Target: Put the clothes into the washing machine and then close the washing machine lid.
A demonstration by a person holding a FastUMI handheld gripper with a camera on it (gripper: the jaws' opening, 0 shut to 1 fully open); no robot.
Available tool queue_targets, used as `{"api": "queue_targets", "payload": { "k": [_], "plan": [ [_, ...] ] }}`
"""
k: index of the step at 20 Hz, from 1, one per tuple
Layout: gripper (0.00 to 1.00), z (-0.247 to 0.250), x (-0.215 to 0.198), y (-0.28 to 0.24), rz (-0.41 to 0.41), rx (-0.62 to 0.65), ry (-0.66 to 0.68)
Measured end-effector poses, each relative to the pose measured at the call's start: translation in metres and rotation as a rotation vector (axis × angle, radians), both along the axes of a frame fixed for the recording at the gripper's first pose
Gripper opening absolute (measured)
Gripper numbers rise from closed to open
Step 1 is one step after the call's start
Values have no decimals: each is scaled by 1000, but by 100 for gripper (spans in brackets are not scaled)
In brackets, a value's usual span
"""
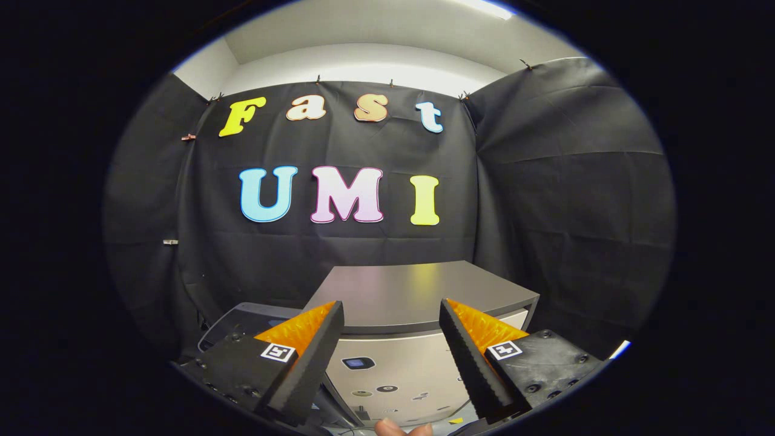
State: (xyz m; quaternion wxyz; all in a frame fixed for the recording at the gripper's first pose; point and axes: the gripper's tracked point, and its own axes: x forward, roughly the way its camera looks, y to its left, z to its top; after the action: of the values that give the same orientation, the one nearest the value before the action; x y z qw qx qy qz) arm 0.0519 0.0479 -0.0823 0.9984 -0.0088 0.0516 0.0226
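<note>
- Washing machine (418,339) stands at lower centre of the frame, just beyond the fingertips; its flat grey top lid lies down, and the pale front panel shows below it.
- Tool (390,312) hangs before the machine, fingers apart, nothing between them.
- Fingertip of a person's hand (396,429) shows at bottom centre.

Light falls from a bright ceiling strip (484,7) far above and beyond the fingers (303,339), leaving a soft sheen on the grey cabinet top (418,290) ahead, while fisheye bending curves the dim, sharply focused surroundings.
</note>
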Motion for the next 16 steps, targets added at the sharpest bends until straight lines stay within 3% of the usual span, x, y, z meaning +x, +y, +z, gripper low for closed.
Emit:
{"api": "queue_targets", "payload": {
  "k": [16],
  "plan": [
    [99,1,-2,3,6,-11,-5]
  ]
}}
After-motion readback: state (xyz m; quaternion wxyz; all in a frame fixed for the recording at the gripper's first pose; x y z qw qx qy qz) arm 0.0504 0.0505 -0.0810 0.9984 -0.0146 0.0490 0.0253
